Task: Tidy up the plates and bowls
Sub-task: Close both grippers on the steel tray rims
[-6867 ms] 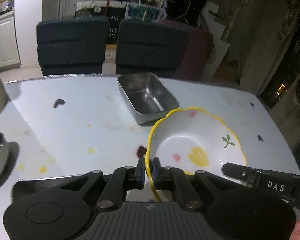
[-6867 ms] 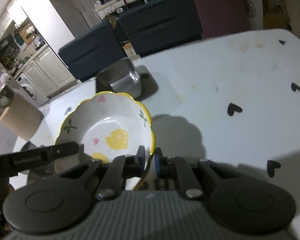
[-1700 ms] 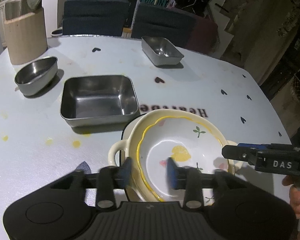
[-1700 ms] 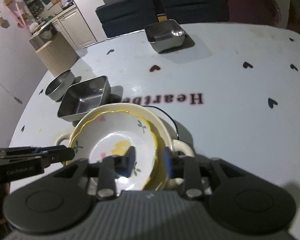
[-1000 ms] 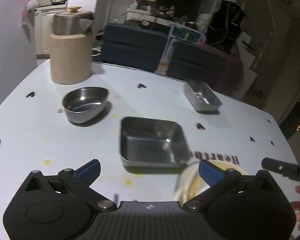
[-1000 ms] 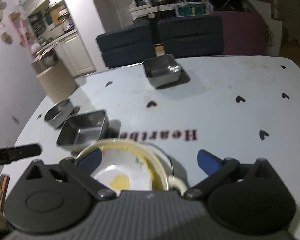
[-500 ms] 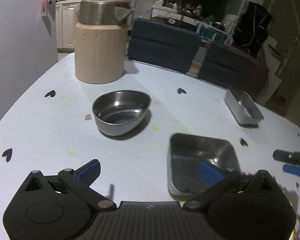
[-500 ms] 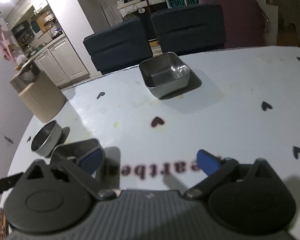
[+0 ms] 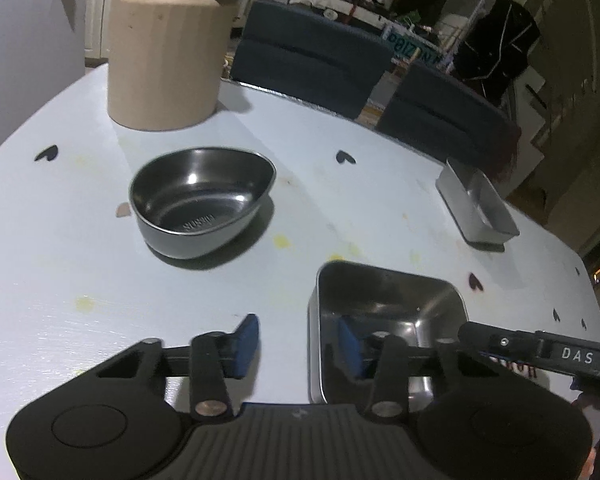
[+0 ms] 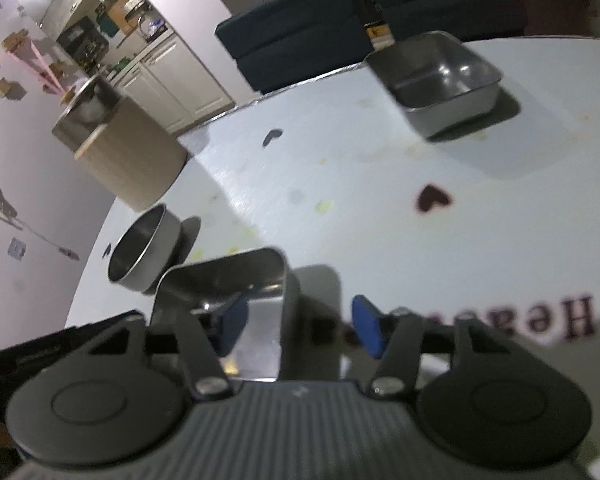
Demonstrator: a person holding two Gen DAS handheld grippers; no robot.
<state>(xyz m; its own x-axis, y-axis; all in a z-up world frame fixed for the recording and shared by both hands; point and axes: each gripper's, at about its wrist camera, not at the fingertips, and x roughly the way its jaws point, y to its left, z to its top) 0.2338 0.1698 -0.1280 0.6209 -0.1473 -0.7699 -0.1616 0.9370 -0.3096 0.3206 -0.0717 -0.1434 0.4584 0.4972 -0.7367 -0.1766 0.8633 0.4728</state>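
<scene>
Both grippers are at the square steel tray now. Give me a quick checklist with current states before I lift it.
1. Left gripper astride the square tray's left wall, one finger outside, one inside: ok.
2. Right gripper astride the tray's right wall: ok.
3. Pads pressing on the walls: not ok; both sets of jaws have just been closing, but gaps still show.
4. Tray free of contents: ok, only reflections inside.
5. Oval steel bowl apart from the tray: ok.
6. Small steel tray and wooden container out of the way: ok, both far across the table.
</scene>
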